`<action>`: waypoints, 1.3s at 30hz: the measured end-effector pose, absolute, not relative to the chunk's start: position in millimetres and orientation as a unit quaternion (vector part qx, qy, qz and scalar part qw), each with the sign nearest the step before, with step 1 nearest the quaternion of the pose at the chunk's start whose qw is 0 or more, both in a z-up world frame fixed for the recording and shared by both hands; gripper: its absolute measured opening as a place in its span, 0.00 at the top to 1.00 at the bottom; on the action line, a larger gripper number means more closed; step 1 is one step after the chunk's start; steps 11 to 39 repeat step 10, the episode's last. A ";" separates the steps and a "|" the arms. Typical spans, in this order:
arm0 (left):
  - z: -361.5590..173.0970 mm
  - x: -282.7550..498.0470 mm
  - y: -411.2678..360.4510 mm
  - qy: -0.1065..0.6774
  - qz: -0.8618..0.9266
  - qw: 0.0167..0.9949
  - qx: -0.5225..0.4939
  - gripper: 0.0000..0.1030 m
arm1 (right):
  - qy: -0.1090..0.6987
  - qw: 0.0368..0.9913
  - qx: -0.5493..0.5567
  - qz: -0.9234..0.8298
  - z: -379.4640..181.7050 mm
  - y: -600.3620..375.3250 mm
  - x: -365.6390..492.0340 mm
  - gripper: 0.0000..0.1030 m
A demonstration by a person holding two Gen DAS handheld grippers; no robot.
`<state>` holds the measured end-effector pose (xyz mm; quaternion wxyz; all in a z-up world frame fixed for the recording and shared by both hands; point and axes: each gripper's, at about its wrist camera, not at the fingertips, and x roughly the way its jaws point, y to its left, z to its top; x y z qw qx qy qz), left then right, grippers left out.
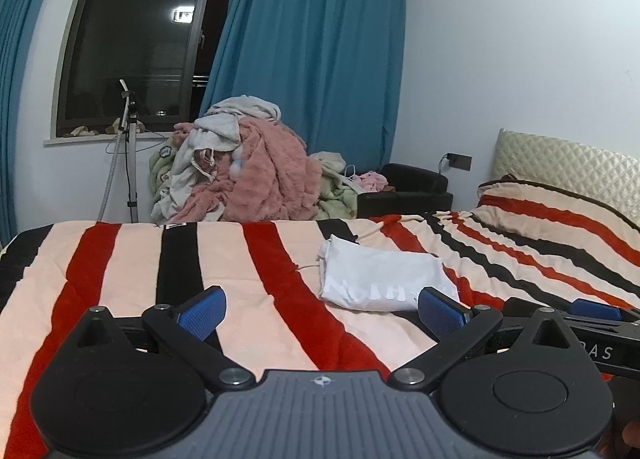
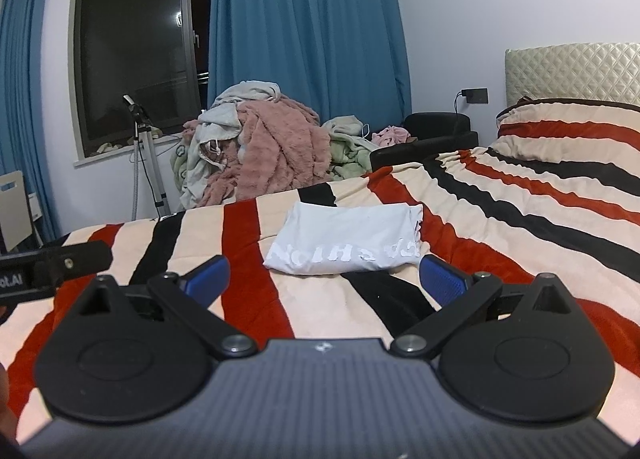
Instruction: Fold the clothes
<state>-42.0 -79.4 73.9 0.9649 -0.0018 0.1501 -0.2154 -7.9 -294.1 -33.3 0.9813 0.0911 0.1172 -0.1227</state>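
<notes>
Both pairs of jaws stand wide apart with nothing between them. The left gripper [image 1: 322, 309] and the right gripper [image 2: 324, 279] hover low over the near part of the bed [image 1: 120, 259], side by side, both looking toward the far wall.

The shirt [image 2: 348, 239], white and already folded into a compact rectangle, lies flat on the striped blanket [image 2: 520, 199] just beyond the jaws. From the right gripper it sits straight ahead, centred between the blue pads [image 2: 442, 279], with its long axis running left to right across the view. From the left gripper it lies ahead and to the right, its near edge close to the right-hand pad. The right gripper looks the nearer and better lined up, so any next touch on the shirt would most likely fall to it; the fold itself appears largely done.

White lettering runs along the shirt's near edge, seen upside down and partly creased, too distorted to read with confidence. The neighbouring gripper's body shows a fragment ending in "AS" in the left view and "ot.AI" in the right view.

Farther off, past the bed's far edge, a heap of laundry [image 1: 248, 167] rises by the blue curtain [image 1: 312, 59], with a dark window [image 1: 136, 39] to its left. A pillow [image 2: 568, 127] and quilted headboard [image 2: 572, 71] are far right.
</notes>
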 end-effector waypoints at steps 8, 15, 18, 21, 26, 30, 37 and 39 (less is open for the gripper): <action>75.6 -43.0 -70.0 0.153 -0.214 0.965 -0.014 0.00 | 0.120 0.980 0.090 -0.129 -33.0 -292.1 -8.7 0.00; 74.6 -43.2 -69.0 0.155 -0.214 0.964 -0.015 0.00 | 0.119 0.980 0.090 -0.129 -32.5 -292.5 -9.4 0.00; 74.6 -43.2 -69.0 0.155 -0.214 0.964 -0.015 0.00 | 0.119 0.980 0.090 -0.129 -32.5 -292.5 -9.4 0.00; 74.6 -43.2 -69.0 0.155 -0.214 0.964 -0.015 0.00 | 0.119 0.980 0.090 -0.129 -32.5 -292.5 -9.4 0.00; 74.6 -43.2 -69.0 0.155 -0.214 0.964 -0.015 0.00 | 0.119 0.980 0.090 -0.129 -32.5 -292.5 -9.4 0.00; 74.6 -43.2 -69.0 0.155 -0.214 0.964 -0.015 0.00 | 0.119 0.980 0.090 -0.129 -32.5 -292.5 -9.4 0.00; 74.6 -43.2 -69.0 0.155 -0.214 0.964 -0.015 0.00 | 0.119 0.980 0.090 -0.129 -32.5 -292.5 -9.4 0.00; 74.6 -43.2 -69.0 0.155 -0.214 0.964 -0.015 0.00 | 0.119 0.980 0.090 -0.129 -32.5 -292.5 -9.4 0.00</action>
